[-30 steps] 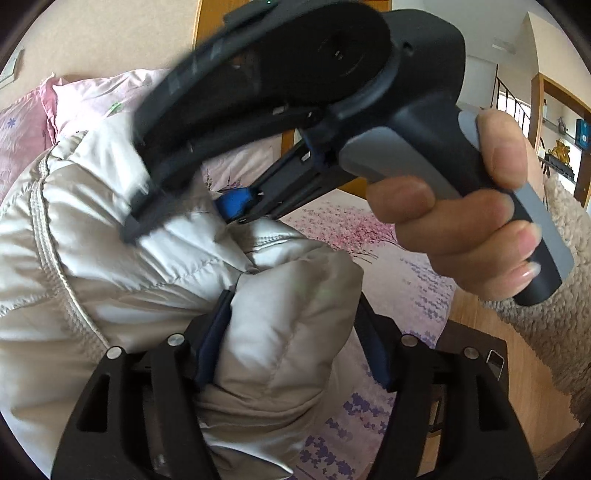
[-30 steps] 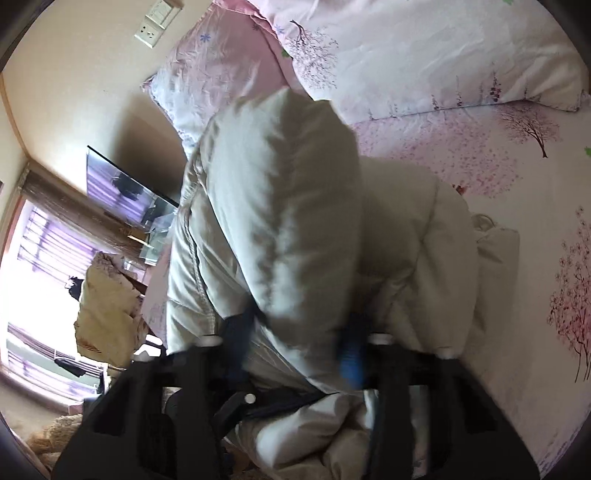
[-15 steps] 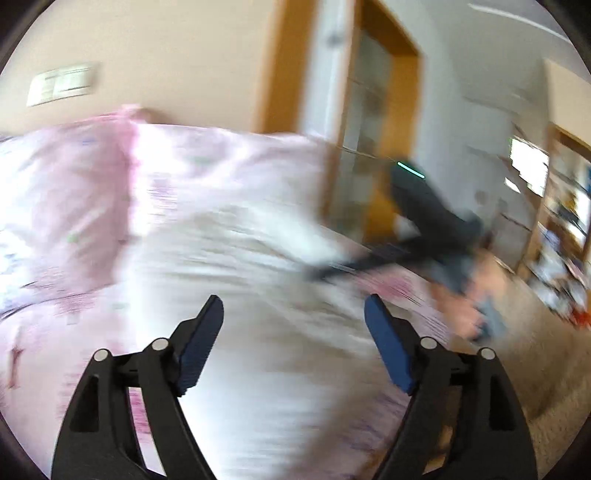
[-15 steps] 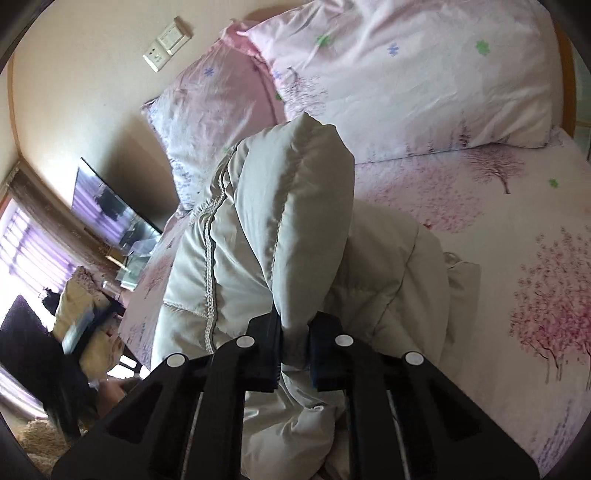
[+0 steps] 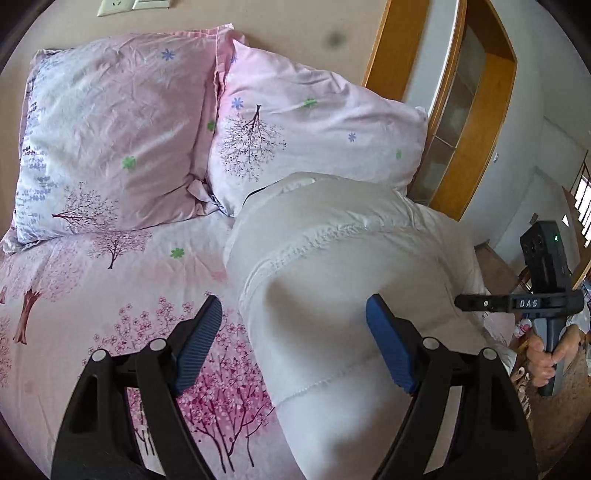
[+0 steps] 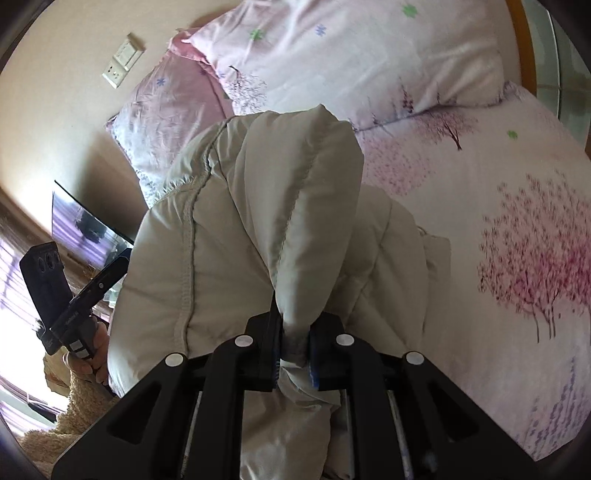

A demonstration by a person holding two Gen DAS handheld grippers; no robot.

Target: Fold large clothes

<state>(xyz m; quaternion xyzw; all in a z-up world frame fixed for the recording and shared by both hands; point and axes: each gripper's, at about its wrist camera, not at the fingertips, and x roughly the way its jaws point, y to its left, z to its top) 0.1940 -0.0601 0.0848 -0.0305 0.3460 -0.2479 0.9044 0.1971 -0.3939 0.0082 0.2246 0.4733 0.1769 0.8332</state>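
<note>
Right there, nearest the lens, the right hand-held gripper (image 6: 293,349) was clamped tight on a puffy fold of the jacket (image 6: 258,229), most likely a sleeve, though I couldn't be sure. The padding bulged out above and below the pinch, which told me the grip was firm. Holding that fold up made sense: it kept one loose end under control so it could be laid across the bulk of the coat.

The left hand-held gripper (image 5: 295,343) was wide open with nothing pressed between its blue pads (image 5: 388,350). The jacket's rounded hump sat just beyond and partly between them, untouched. My read was that this one was free and ready to take the next hold.

Further out, the pale quilted jacket lay bunched on the bed (image 5: 92,295), over the pink tree-print sheet, its far end up against the nearer pillow (image 5: 314,133). It was lumpy rather than flat, so the fold looked only partly done.

Beyond that, a second pillow (image 5: 110,122) leaned against the wall beside the first, under a wall socket (image 5: 133,4). A wooden door frame (image 5: 476,110) stood off at the side. In each view the other gripper showed at the edge, held in a hand (image 5: 543,358).
</note>
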